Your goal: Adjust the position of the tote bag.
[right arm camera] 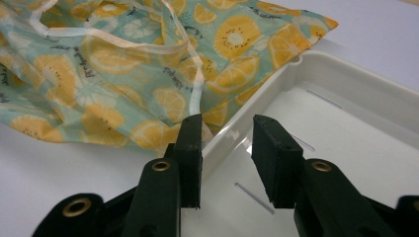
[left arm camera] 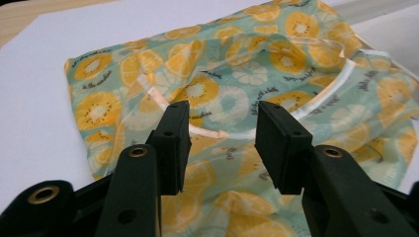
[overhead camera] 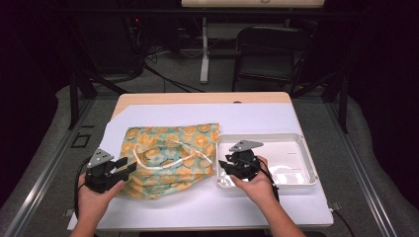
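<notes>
Here, seen from above, a person's two forearms reach in from six o'clock over a tabletop [overhead camera: 257, 116] covered in white. Lying flat at the centre-left is a teal fabric bag [overhead camera: 170, 158] printed with orange citrus slices, its thin pale handle [overhead camera: 170, 165] looping loosely across the top face. Just beside it at three o'clock sits an empty white tray [overhead camera: 296, 143], and the bag's right edge touches or slightly overlaps the tray's near corner.

The left hand-held gripper [overhead camera: 123, 167] hovers at the bag's nine o'clock edge, jaws apart and holding nothing; its own view looks straight at the handle, so it seems lined up to take hold of that loop. The right hand-held gripper [overhead camera: 228, 165] is over the tray's left rim, jaws likewise apart and empty, straddling the rim with the bag just ahead, probably ready to steady the tray or meet the fabric.

Beyond the tabletop, at twelve o'clock, stand a dark folding chair [overhead camera: 267, 52], a white stand leg and cables on the floor, well apart from the work. Nothing blocks either gripper, though the slack handle may slip
</notes>
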`<state>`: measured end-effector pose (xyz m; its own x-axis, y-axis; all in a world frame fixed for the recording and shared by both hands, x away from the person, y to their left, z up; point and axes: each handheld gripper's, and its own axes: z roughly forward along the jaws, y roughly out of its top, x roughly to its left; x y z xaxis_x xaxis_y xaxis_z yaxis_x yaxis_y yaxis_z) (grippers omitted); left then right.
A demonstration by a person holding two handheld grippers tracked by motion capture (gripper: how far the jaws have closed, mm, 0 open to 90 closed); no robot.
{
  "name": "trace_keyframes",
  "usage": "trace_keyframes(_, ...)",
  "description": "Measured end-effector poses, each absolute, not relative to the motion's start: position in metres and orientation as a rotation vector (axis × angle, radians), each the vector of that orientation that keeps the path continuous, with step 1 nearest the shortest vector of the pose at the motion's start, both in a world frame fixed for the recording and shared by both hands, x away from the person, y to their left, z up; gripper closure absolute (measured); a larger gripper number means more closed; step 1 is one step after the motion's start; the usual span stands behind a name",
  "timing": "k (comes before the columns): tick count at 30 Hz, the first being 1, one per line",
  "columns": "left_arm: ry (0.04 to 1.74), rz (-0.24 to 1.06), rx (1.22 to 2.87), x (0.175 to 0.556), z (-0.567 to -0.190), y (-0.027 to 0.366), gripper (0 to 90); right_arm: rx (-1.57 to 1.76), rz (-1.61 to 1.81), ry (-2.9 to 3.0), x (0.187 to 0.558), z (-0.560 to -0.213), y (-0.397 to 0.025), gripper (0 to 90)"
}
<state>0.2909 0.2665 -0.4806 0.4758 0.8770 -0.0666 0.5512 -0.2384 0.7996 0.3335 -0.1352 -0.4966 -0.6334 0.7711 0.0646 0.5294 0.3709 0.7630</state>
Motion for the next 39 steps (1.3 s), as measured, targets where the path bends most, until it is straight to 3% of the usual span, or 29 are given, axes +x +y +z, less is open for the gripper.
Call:
trace_keyframes(22, 1.170, 0.505, 1.984, 0.279, -0.488, 0.255, 54.2, 0.971, 1.128, 2.479, 0.326, -0.500, -0.099, 65.9)
trace_keyframes(30, 1.183, 0.504, 1.978, 0.279, -0.490, 0.257, 53.9, 0.924, 1.072, 2.522, 0.323, -0.506, -0.088, 61.8)
trace_keyframes(39, 1.185, 0.503, 1.977, 0.279, -0.491, 0.259, 53.8, 0.877, 1.051, 2.552, 0.320, -0.509, -0.079, 50.6)
